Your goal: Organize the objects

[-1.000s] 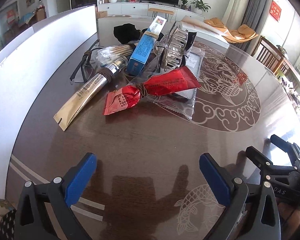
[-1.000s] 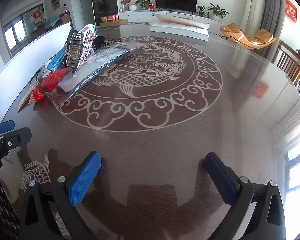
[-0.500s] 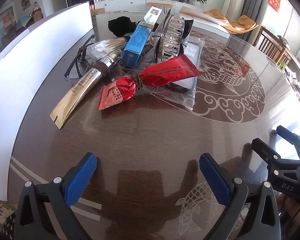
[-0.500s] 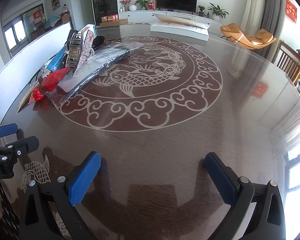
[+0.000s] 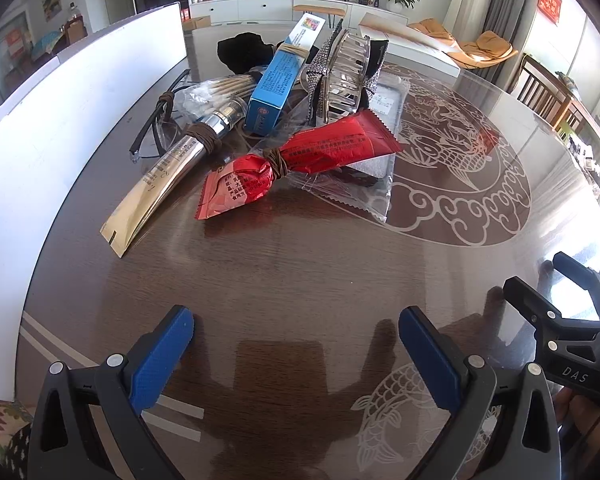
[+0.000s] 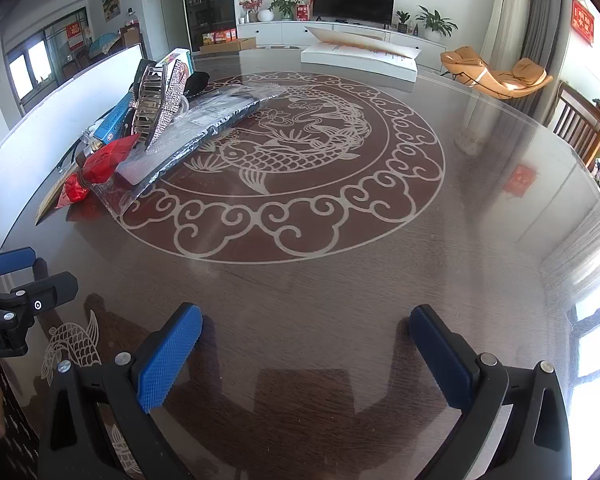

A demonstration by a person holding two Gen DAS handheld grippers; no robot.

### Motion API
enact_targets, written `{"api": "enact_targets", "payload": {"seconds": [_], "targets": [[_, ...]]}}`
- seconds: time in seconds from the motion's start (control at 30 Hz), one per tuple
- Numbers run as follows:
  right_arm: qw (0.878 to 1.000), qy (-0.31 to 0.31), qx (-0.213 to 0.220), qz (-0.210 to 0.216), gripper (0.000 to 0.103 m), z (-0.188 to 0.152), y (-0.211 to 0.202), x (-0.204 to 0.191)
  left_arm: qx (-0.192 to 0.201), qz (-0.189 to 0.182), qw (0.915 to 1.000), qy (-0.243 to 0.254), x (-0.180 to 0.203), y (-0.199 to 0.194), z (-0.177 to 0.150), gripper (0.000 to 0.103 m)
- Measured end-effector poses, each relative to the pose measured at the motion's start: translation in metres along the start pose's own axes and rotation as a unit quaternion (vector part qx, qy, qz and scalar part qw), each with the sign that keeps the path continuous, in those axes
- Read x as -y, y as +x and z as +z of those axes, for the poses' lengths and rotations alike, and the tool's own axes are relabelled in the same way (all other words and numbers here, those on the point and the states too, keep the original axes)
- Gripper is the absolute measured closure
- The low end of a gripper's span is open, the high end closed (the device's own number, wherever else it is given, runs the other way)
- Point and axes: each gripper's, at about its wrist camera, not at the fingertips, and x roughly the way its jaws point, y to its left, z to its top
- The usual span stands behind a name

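While both grippers' jaws stand released, the left gripper (image 5: 296, 356) should be centred on the red packet (image 5: 300, 164).

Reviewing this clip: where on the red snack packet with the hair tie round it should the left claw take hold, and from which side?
Probably at the cinched waist of the red snack packet, where the brown hair tie pinches it narrow. The open left claw could come in from the near table edge, its fingers straddling that neck. The puffed ends look wider and slippery, and the far end rests on a clear wrapper.
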Motion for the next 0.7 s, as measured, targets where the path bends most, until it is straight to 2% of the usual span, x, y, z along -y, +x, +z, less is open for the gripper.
{"api": "enact_targets", "payload": {"seconds": [0.7], "targets": [[1.000, 0.000, 0.000, 0.000, 0.000, 0.0003, 0.0004, 0.0000, 0.001, -0.002, 1.0000, -0.004, -0.0020, -0.0001, 0.0013, 0.000]]}}
